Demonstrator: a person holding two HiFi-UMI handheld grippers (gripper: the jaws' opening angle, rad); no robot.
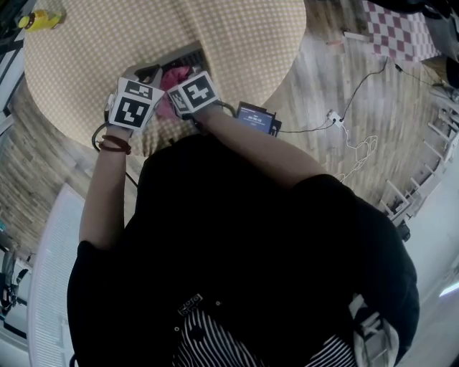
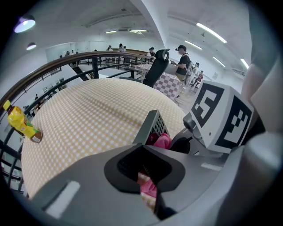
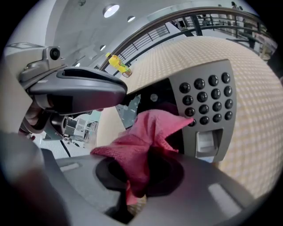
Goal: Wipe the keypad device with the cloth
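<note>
The grey keypad device [image 1: 184, 56] stands tilted near the front edge of a round checked table [image 1: 86, 64]. In the right gripper view its black keys and small window [image 3: 208, 106] face me. My right gripper [image 3: 132, 194] is shut on a pink cloth [image 3: 141, 137], which bunches against the device's lower left face. My left gripper [image 2: 143, 167] grips the device's side edge [image 2: 150, 126], with pink cloth [image 2: 161, 141] showing behind it. In the head view both grippers, left [image 1: 142, 80] and right [image 1: 185, 84], sit close together over the cloth [image 1: 174, 77].
A yellow bottle [image 1: 39, 19] stands at the table's far left edge. A dark box with a lit screen [image 1: 256, 117] sits off the table's right rim, with cables [image 1: 344, 115] trailing over the wooden floor. A pink-checked table [image 1: 398, 32] is at far right.
</note>
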